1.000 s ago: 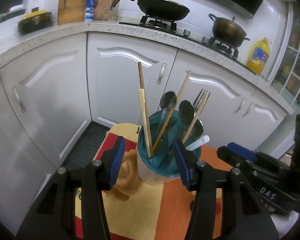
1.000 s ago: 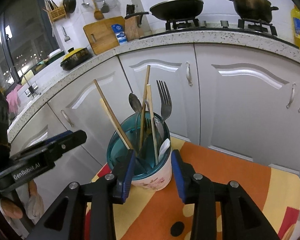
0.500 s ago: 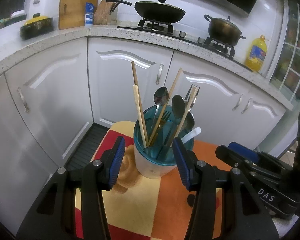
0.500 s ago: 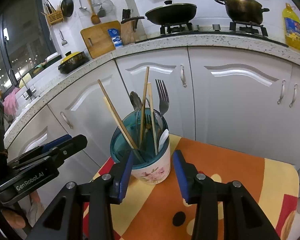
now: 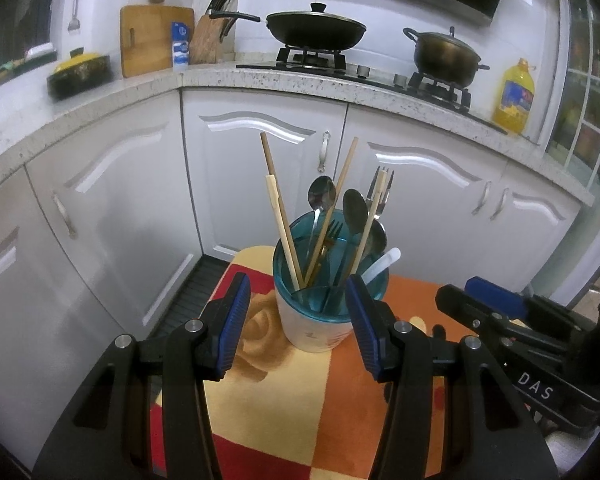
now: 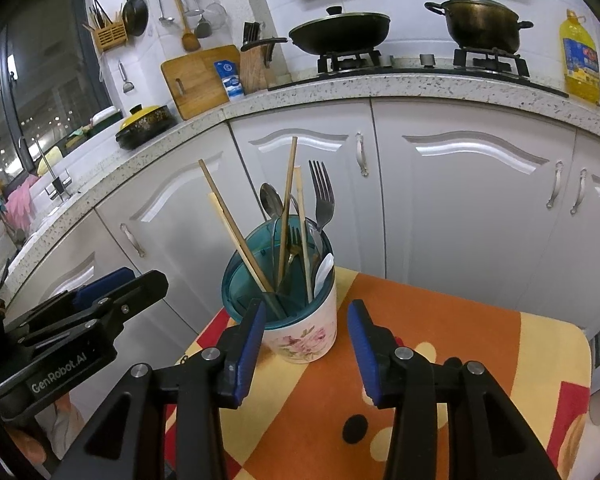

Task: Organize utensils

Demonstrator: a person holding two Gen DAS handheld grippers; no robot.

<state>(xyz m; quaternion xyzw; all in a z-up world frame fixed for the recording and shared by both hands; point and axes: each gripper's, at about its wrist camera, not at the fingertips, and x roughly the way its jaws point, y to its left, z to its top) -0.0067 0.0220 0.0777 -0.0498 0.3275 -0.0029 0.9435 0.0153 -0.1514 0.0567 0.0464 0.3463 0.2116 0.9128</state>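
Utensil holder [image 5: 320, 320], white cup with teal insert, stands upright at the far left part of the orange-yellow tablecloth [image 6: 460, 340]. Contents stand handle-down, long axes near vertical: chopsticks [image 5: 278, 216] fan outward, left pair leaning left, others leaning right; spoons [image 5: 322, 196] bowl-up; fork [image 6: 323, 196] tines-up; white plastic spoon [image 5: 382, 264] leaning right over the rim.

Left gripper [image 5: 296, 320]: jaws spread wide, nothing held, holder seen between the blue pads without contact. Right gripper [image 6: 306, 340]: jaws equally wide, empty, just near of the holder. White cabinets [image 6: 460, 200] behind.
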